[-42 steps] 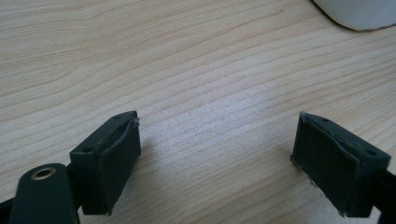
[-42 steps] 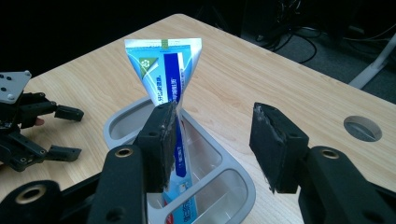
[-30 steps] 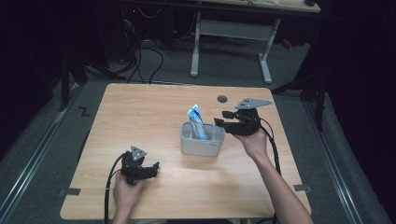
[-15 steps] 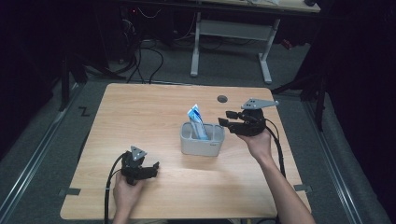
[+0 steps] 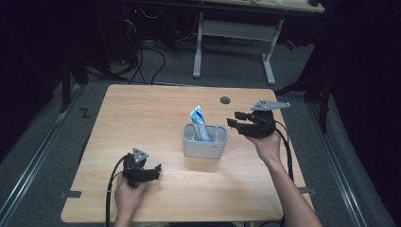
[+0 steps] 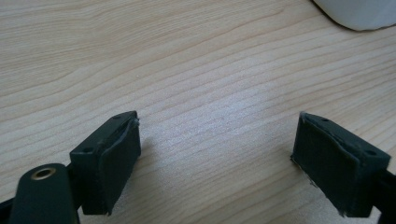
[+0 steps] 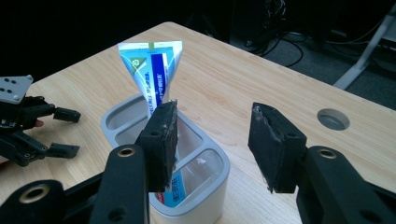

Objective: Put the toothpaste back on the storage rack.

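A blue and white toothpaste tube (image 5: 199,124) (image 7: 154,74) stands upright in a grey two-compartment holder (image 5: 205,142) (image 7: 205,196) at the middle of the wooden table (image 5: 156,109). My right gripper (image 5: 235,119) (image 7: 212,142) hovers just right of the holder, open, nothing between its jaws. My left gripper (image 5: 157,170) (image 6: 217,154) rests near the table's front left, open over bare wood. A corner of the holder (image 6: 359,11) shows at the top of the left gripper view. The left gripper (image 7: 63,133) also shows at the left of the right gripper view.
A round cable hole (image 5: 225,100) (image 7: 332,119) lies in the table behind the right gripper. Beyond the table's far edge are a white desk frame (image 5: 234,45) and floor cables (image 5: 151,61). Cables trail from both grippers toward the front edge.
My right gripper has drawn back a little to the right and away from the holder. The left gripper has stayed where it was.
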Demonstrator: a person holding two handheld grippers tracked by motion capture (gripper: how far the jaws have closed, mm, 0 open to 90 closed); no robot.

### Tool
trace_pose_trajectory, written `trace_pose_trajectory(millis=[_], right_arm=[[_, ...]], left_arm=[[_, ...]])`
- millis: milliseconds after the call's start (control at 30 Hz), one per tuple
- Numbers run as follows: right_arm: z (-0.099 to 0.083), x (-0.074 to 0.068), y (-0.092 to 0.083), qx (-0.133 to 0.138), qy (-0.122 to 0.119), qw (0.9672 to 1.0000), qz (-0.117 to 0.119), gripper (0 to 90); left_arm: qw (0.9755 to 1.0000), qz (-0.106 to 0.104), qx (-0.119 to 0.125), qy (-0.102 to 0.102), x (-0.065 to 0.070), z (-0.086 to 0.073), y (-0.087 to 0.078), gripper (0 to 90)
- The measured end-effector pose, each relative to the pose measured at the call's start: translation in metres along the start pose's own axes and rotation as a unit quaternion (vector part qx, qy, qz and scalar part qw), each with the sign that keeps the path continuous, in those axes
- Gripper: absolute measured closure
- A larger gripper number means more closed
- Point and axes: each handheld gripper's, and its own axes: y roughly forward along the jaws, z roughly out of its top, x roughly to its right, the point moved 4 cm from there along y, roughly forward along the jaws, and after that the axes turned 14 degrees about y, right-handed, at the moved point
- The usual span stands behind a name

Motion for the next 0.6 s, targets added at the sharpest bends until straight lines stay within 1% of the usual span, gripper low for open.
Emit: trace_pose_trajectory(millis=[167,367,433,533,600], right_arm=[[0.000,0.004,-0.008,0.007,0.005,1.0000,-0.004,52.3],[0.000,0.006,-0.014,0.009,0.004,0.9999,-0.007,52.3],[-0.001,0.008,-0.016,0.016,0.005,0.9998,-0.010,53.0],[-0.004,0.011,-0.018,0.016,0.015,0.9997,-0.012,53.8],[-0.005,0.012,-0.020,0.018,0.014,0.9996,-0.014,54.1]], left_arm=[[1.0000,0.000,0.000,0.000,0.000,0.000,0.000,15.4],[1.0000,0.000,0.000,0.000,0.000,0.000,0.000,15.5],[1.0000,0.000,0.000,0.000,0.000,0.000,0.000,15.5],[1.0000,0.000,0.000,0.000,0.000,0.000,0.000,15.5],[1.0000,0.000,0.000,0.000,0.000,0.000,0.000,15.5]])
